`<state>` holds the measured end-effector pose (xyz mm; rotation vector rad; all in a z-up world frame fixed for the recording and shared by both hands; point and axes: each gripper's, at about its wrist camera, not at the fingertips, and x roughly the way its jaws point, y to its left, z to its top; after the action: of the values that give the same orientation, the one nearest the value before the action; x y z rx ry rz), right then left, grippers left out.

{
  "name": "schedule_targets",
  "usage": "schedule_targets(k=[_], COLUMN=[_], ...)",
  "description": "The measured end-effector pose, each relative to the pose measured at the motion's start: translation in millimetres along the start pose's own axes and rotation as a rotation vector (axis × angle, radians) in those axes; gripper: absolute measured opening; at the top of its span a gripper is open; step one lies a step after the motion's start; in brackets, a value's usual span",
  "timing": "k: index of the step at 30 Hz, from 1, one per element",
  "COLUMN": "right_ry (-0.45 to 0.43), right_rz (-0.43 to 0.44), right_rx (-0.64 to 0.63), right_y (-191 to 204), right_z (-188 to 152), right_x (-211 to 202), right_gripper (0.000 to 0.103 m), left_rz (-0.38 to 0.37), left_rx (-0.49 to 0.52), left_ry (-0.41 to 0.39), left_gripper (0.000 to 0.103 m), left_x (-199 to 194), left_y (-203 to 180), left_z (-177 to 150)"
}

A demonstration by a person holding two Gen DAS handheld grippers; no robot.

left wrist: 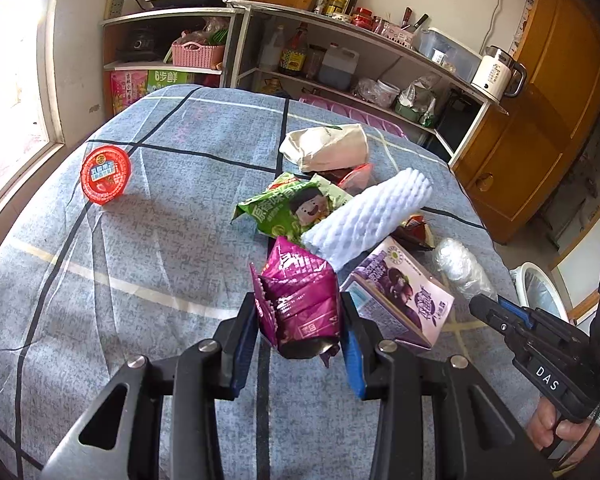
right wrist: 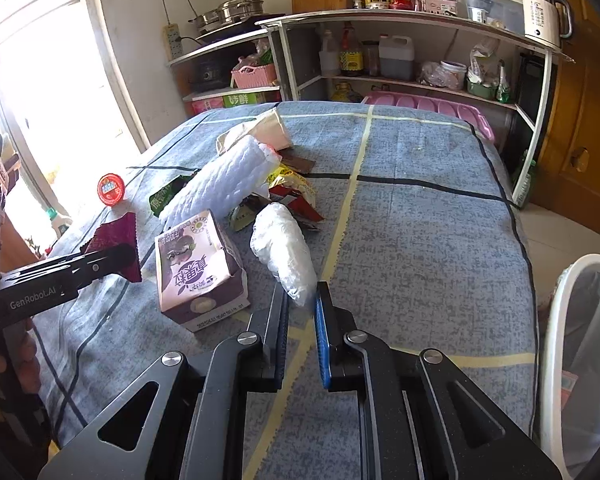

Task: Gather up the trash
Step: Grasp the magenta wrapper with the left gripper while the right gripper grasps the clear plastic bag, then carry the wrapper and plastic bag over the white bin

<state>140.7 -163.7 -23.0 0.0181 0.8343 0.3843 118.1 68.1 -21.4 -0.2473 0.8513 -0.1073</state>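
Your left gripper [left wrist: 299, 312] is clamped on a crumpled magenta snack wrapper [left wrist: 300, 300], held at 6 o'clock in the left wrist view, above the blue checked cloth [left wrist: 140, 240] covering the table. Your right gripper [right wrist: 302, 304] has its jaws narrowly parted, with the tip of a crumpled clear plastic bag [right wrist: 284, 248] lying between the fingertips; whether the pads grip it cannot be told. The remaining trash lies in a pile at 12 o'clock from the wrapper: a purple drink carton [left wrist: 400, 292], a white foam net sleeve [left wrist: 368, 216], a green snack bag [left wrist: 296, 208] and a beige paper bag [left wrist: 328, 148]. A red jelly cup [left wrist: 106, 176] stands apart at 10 o'clock. A white bin [right wrist: 572, 360] stands at 4 o'clock in the right wrist view.
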Motion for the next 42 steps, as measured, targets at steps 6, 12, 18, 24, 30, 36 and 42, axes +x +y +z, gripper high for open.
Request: schedule_targets(k=[6,12,18,24,30,36,42], right_ry=[-0.036,-0.082,-0.124,-0.144,-0.164,-0.173,-0.150], right_rz=[-0.014,-0.047,-0.086,-0.144,-0.212,-0.290,-0.372], right_rx=[0.036,0.078,0.117,0.161,0.223,0.285,0.347], right_y=[-11,-28,-49,-74,-106,-144,-180], right_z=[-7,-15,-22,-34,-50,-65,-80], right_x=[-21,-47,-74,-95,-118,-139,-149], right_gripper=[0.013,0.013,0.013,0.013,0.013,0.013,0.013], left_rz=[-0.016,-0.062,-0.110,-0.170,-0.238,-0.286,-0.321], left_rx=[0.071,0.140,0.207,0.276,0.362,0.445,0.518], left_ry=[-0.030,-0.050,-0.053,-0.047,-0.028,0.000,0.032], left_gripper=[0.040,0.040,0.040,0.040,0.040,0.040,0.040], left_x=[-13,-22,-24,-20,-13,0,13], left_y=[-30,-64,-100,-141,-191,-240,-282], left_z=[0,0,2,-1,-6,-15,-26])
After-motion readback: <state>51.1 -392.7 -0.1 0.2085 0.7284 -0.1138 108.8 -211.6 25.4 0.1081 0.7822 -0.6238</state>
